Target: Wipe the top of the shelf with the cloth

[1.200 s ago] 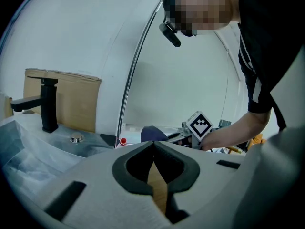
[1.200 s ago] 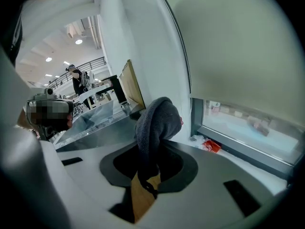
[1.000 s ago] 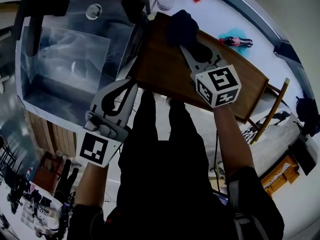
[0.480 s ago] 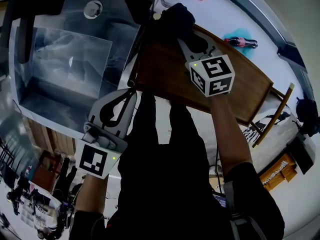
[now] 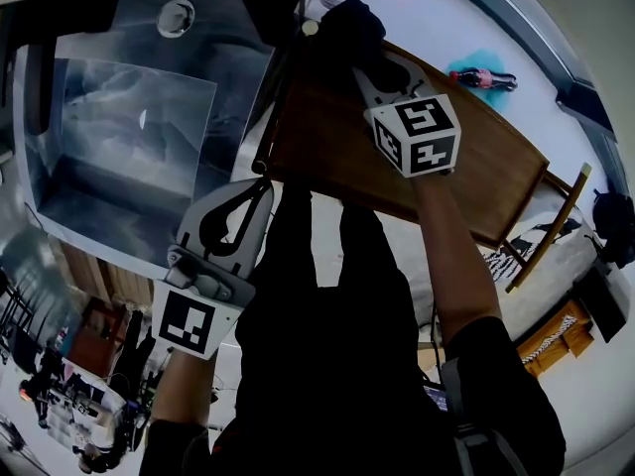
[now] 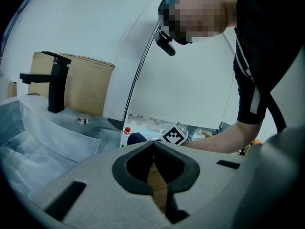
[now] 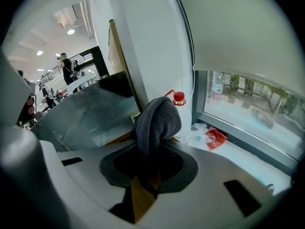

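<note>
Clamped in R hand-held gripper (image 5: 369, 65): dark cloth (image 5: 347, 30), bunched on wooden shelf (image 5: 476, 167) top, far L corner, beside sink (image 5: 129, 117). L hand-held gripper (image 5: 260, 184) jaws pressed together, by shelf's near L corner.

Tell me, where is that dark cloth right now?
In the head view the dark cloth is clamped in the right gripper, at the far left corner of the wooden shelf top, beside the sink.

Head camera steeply above shelf (image 5: 322, 142); gripper cameras low, close; sink (image 5: 129, 127) in all.
</note>
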Action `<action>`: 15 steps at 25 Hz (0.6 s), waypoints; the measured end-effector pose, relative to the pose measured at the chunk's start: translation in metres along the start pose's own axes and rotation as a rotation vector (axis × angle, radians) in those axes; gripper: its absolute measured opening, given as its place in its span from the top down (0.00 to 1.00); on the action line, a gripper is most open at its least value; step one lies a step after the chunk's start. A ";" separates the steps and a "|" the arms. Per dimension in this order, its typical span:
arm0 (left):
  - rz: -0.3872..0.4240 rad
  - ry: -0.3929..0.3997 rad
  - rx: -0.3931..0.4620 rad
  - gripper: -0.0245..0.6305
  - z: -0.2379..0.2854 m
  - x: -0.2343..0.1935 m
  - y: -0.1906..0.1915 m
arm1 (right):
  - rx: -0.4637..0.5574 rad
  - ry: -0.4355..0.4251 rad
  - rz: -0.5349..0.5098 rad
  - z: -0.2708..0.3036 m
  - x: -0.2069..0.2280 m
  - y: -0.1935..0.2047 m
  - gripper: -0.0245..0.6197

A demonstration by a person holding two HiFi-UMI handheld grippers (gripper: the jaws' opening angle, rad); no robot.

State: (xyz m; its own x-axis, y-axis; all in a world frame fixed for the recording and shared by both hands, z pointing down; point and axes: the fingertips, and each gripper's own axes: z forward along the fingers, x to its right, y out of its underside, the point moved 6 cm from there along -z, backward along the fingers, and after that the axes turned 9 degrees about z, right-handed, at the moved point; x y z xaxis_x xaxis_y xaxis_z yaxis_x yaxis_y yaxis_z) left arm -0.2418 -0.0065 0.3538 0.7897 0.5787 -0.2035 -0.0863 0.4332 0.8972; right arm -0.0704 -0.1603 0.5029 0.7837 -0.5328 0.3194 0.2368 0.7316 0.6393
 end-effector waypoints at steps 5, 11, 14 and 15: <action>0.006 0.014 -0.013 0.93 0.005 0.007 0.000 | -0.005 0.019 0.019 -0.004 0.010 0.006 0.84; 0.018 0.033 -0.022 0.93 0.015 0.017 -0.001 | -0.014 0.044 0.040 -0.014 0.028 0.019 0.84; 0.025 0.045 -0.024 0.93 0.021 0.024 -0.002 | -0.014 0.054 0.052 -0.021 0.037 0.024 0.84; 0.026 0.049 -0.024 0.93 0.024 0.027 -0.003 | -0.014 0.057 0.056 -0.023 0.040 0.026 0.84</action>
State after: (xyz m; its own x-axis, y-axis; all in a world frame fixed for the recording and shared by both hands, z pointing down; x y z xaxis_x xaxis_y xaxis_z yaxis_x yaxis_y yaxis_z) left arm -0.2060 -0.0083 0.3550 0.7564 0.6230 -0.1995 -0.1218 0.4337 0.8928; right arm -0.0198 -0.1529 0.5160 0.8272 -0.4661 0.3139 0.1993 0.7657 0.6116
